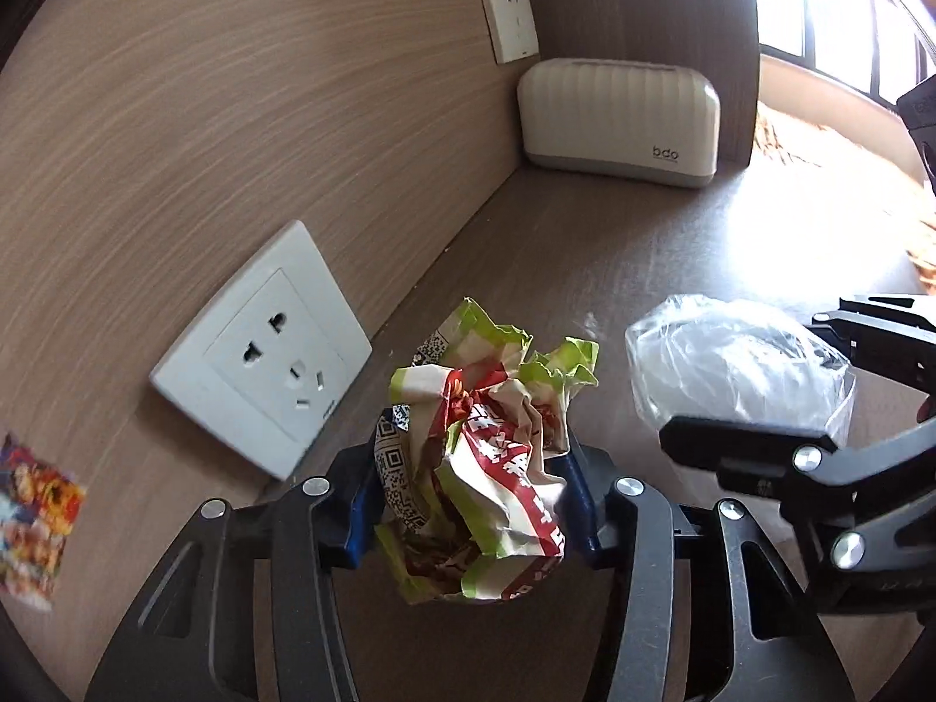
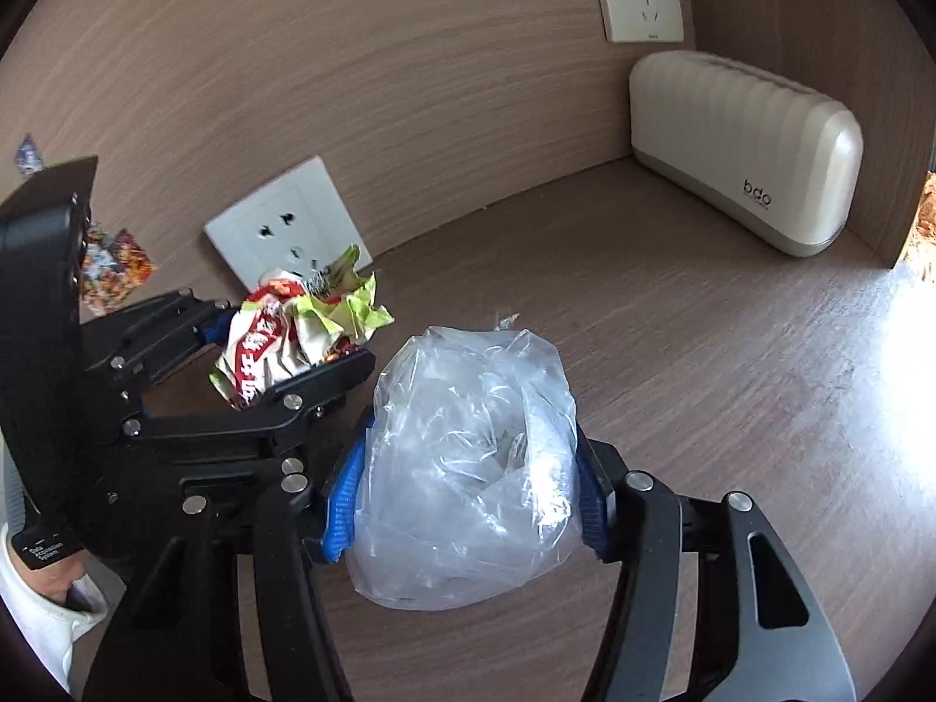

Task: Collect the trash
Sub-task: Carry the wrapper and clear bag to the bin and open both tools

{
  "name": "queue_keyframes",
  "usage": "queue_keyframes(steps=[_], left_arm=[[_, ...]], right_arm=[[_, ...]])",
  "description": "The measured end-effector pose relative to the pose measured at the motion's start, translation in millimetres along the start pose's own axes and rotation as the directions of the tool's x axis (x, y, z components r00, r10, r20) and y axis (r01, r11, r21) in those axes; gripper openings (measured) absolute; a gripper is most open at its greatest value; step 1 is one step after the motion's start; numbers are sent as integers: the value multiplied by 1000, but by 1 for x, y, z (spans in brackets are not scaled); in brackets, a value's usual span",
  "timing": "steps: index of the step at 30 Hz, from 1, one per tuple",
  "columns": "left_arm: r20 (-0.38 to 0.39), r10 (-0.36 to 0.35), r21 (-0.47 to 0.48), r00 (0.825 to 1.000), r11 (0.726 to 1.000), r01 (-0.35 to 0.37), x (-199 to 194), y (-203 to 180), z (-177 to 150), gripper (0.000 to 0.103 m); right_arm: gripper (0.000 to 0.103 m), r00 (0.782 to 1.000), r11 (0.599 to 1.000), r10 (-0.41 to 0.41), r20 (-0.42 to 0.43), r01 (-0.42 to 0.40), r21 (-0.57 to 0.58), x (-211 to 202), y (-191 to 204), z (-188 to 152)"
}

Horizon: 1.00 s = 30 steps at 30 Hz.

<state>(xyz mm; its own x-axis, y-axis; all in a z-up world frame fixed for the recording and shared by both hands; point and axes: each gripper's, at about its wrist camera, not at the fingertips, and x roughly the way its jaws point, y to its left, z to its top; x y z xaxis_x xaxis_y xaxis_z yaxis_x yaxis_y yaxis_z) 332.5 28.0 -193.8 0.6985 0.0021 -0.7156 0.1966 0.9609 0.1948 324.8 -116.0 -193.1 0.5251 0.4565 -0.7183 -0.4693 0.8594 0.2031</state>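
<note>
My left gripper [image 1: 471, 497] is shut on a crumpled paper wrapper [image 1: 479, 462], green, red and white with QR codes, held above the brown desk. It also shows in the right wrist view [image 2: 292, 333], with the left gripper [image 2: 286, 351] around it. My right gripper [image 2: 468, 485] is shut on a crumpled clear plastic bag [image 2: 468, 468], just right of the left one. In the left wrist view the bag [image 1: 737, 368] sits between the right gripper's black fingers [image 1: 754, 444].
A cream ribbed tissue box [image 1: 620, 117] marked "bdo" stands in the back corner [image 2: 743, 152]. White wall sockets [image 1: 263, 351] [image 1: 506, 14] sit on the wooden back panel. A colourful sticker [image 1: 35, 509] is at the left. Bright window light falls on the desk [image 1: 790, 234] at the right.
</note>
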Motion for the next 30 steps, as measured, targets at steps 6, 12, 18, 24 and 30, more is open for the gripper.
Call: queue_keyframes(steps=[6,12,18,24,30], left_arm=[[0,-29,-29,1000,999,29,-49,-23,-16,50],[9,-86,-2,996,996,86,-76,-69,-20,50],[3,-190,75,982,979,189,-87,-138,-11,50],[5,-311,161,950,938,306,-108,-217,-10,50],[-31,-410,239,911,882,405,-117,-293,-14,50]], right_arm=[[59,998,1000,-13,61,14,-17,-51,-6,-15],[59,994,998,-56,96,56,3,-99,-29,-34],[59,988,990,-129,86,122,75,-144,-64,-73],[59,972,966,-225,69,213,145,-197,-104,-113],[59,948,926,-317,39,300,230,-241,-146,-156]])
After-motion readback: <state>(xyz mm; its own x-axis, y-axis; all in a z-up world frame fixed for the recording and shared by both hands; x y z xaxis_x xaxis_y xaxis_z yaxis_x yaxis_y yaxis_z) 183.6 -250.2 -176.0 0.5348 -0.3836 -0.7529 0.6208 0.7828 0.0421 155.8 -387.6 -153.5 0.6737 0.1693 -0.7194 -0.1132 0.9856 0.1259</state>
